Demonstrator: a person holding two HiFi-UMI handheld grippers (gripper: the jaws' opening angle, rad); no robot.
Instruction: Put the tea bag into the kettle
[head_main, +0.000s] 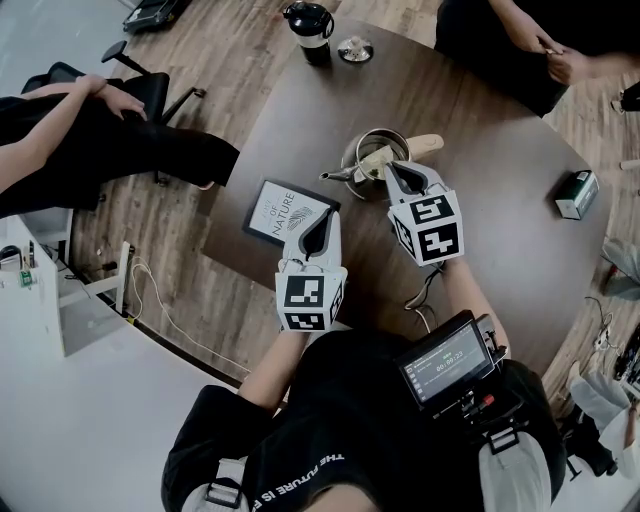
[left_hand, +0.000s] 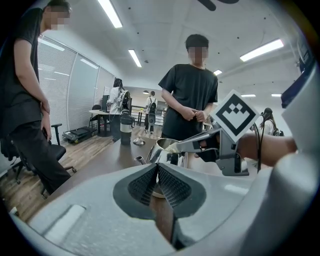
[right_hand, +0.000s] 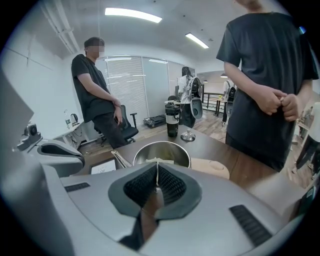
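On the wearer's shirt (head_main: 300, 470), nearest the camera, the white print reads "THE FUTURE IS"; the rest is cut off. One small monitor (head_main: 447, 360) at the waist shows digits too small to read. Each of the two grippers carries one cube of black-and-white square markers.

The left gripper (head_main: 322, 222) has its jaws pressed together with nothing between them. Just past its tips lies one book (head_main: 290, 212) with a dark border, its cover reading "OF NATURE".

The right gripper (right_hand: 157, 175) has its jaws closed on the one pale tea bag (right_hand: 157, 161), which pokes out beyond the tips over the open mouth of the single steel kettle (right_hand: 161, 150). The kettle's spout (head_main: 335, 176) points toward the left gripper, and its pale handle (head_main: 425, 145) sticks out to the right of the right gripper's jaws.

Well off to the right gripper's right is one small box (head_main: 577, 193); its print is unreadable. Far beyond the kettle, at the round table's (head_main: 500, 250) far edge, stand one black tumbler (head_main: 310, 25) and one small glass lid (head_main: 355, 48) beside it. Two people stand or sit close round the table.
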